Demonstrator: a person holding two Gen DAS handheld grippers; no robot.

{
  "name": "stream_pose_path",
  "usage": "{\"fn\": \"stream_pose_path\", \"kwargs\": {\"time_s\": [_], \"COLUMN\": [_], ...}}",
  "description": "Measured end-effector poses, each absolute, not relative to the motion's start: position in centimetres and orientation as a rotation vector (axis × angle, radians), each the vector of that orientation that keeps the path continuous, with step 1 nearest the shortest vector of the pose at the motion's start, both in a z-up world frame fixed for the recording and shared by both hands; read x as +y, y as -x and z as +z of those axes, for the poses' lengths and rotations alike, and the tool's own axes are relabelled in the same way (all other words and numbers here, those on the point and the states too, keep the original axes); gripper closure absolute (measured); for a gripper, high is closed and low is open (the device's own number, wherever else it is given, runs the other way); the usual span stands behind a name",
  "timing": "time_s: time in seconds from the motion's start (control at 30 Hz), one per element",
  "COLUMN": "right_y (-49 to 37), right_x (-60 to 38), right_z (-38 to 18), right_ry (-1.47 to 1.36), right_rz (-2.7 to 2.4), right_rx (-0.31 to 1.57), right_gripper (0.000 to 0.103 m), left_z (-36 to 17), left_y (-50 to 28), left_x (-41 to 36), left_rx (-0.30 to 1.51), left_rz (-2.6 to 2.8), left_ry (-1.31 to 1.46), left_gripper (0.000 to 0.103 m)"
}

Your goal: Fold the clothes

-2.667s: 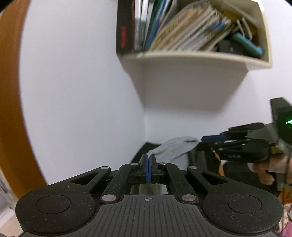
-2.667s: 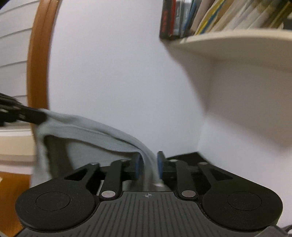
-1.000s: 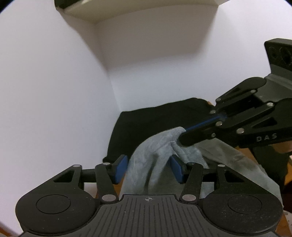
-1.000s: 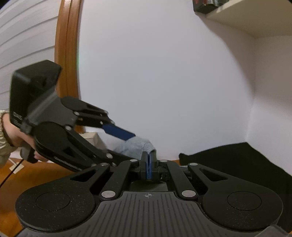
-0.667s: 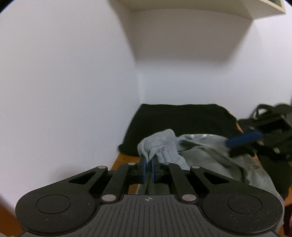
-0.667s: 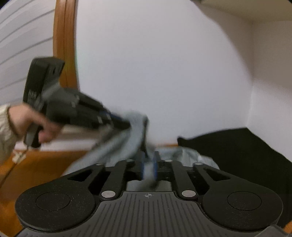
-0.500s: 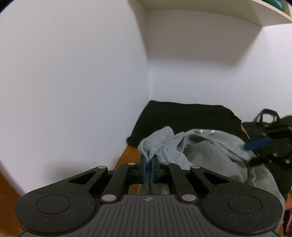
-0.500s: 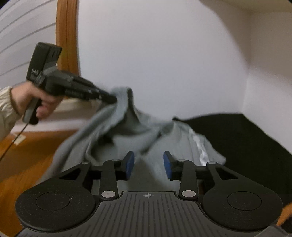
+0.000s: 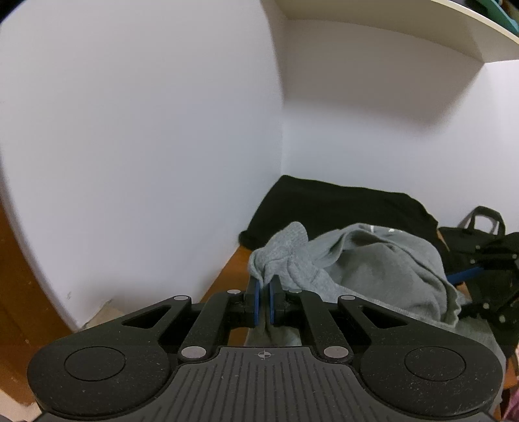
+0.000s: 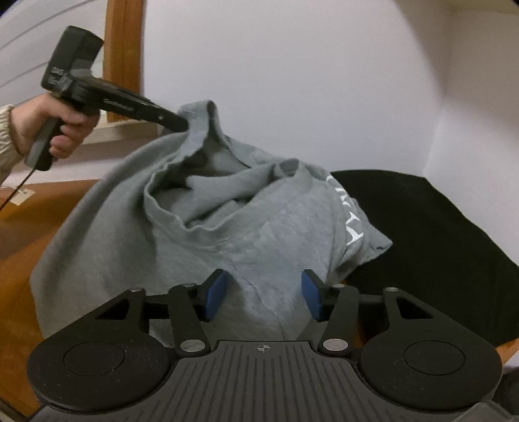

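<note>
A grey sweatshirt (image 10: 246, 233) with white lettering hangs in a heap over the wooden table (image 10: 42, 211). My left gripper (image 9: 265, 292) is shut on a bunched edge of the grey sweatshirt (image 9: 373, 259) and holds it up; it shows in the right wrist view (image 10: 181, 125) at the upper left, pinching the cloth's peak. My right gripper (image 10: 263, 293) is open and empty, its blue pads on either side of the cloth's lower front. It shows at the far right of the left wrist view (image 9: 467, 276).
A black garment (image 10: 431, 243) lies on the table in the corner behind the sweatshirt, against white walls. A shelf (image 9: 405, 29) juts out above. A black bag (image 9: 476, 227) sits to the right. A wooden frame (image 10: 125, 58) stands at the left.
My right gripper let go of the sweatshirt and opened wider. My left gripper, shut on the cloth, lifted it up and to the left, so the sweatshirt now hangs spread below it.
</note>
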State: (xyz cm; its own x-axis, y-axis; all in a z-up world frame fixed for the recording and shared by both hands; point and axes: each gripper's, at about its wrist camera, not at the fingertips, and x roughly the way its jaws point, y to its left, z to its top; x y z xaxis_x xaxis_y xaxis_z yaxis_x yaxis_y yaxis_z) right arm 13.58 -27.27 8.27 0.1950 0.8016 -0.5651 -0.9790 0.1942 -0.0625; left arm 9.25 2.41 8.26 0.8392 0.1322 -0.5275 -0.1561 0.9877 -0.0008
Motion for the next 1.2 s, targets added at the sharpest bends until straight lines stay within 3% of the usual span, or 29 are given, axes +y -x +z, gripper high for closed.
{"fn": "stream_pose_path", "kwargs": {"time_s": [0.03, 0.07, 0.33, 0.43, 0.47, 0.5, 0.57, 0.73, 0.83, 0.9, 0.97, 1.2], "right_y": [-13.5, -13.3, -13.4, -13.3, -13.0, -12.9, -12.6, -13.2, -13.8, -14.2, -14.7, -15.3], "right_x": [-27.2, -27.1, -29.6, -29.3, -28.9, -28.6, -28.0, -26.6, -25.9, -26.0, -26.2, -29.6], "right_z": [8.3, 8.3, 11.4, 11.5, 11.2, 11.0, 10.4, 8.9, 7.9, 7.6, 7.3, 11.3], "right_ry": [0.469, 0.481, 0.339, 0.322, 0.336, 0.352, 0.389, 0.445, 0.456, 0.442, 0.425, 0.277], "right_rz": [1.311, 1.306, 1.307, 1.322, 1.320, 1.322, 1.333, 1.329, 1.317, 1.333, 1.354, 1.332], "right_rx": [0.457, 0.448, 0.360, 0.365, 0.363, 0.362, 0.362, 0.375, 0.385, 0.394, 0.402, 0.253], "right_gripper": [0.100, 0.103, 0.103, 0.098, 0.088, 0.068, 0.046, 0.036, 0.044, 0.085, 0.098, 0.100], "left_z": [8.3, 8.4, 8.5, 8.1, 8.0, 7.7, 6.5, 4.7, 4.1, 4.0, 3.9, 5.4], "left_y": [-9.0, -8.7, -6.3, -5.5, -5.2, -5.0, -4.7, -4.7, -4.9, -5.0, -5.1, -3.2], "left_x": [2.5, 2.5, 2.4, 2.4, 2.3, 2.3, 2.4, 2.2, 2.1, 2.0, 1.9, 1.3], "left_rx": [0.552, 0.550, 0.524, 0.522, 0.521, 0.521, 0.530, 0.528, 0.538, 0.547, 0.554, 0.482], "left_rz": [0.158, 0.163, 0.193, 0.199, 0.201, 0.203, 0.200, 0.175, 0.178, 0.187, 0.196, 0.256], "left_ry": [0.047, 0.047, 0.057, 0.071, 0.076, 0.082, 0.107, 0.136, 0.143, 0.139, 0.135, 0.159], "left_gripper": [0.097, 0.097, 0.097, 0.097, 0.097, 0.097, 0.097, 0.097, 0.097, 0.097, 0.097, 0.098]}}
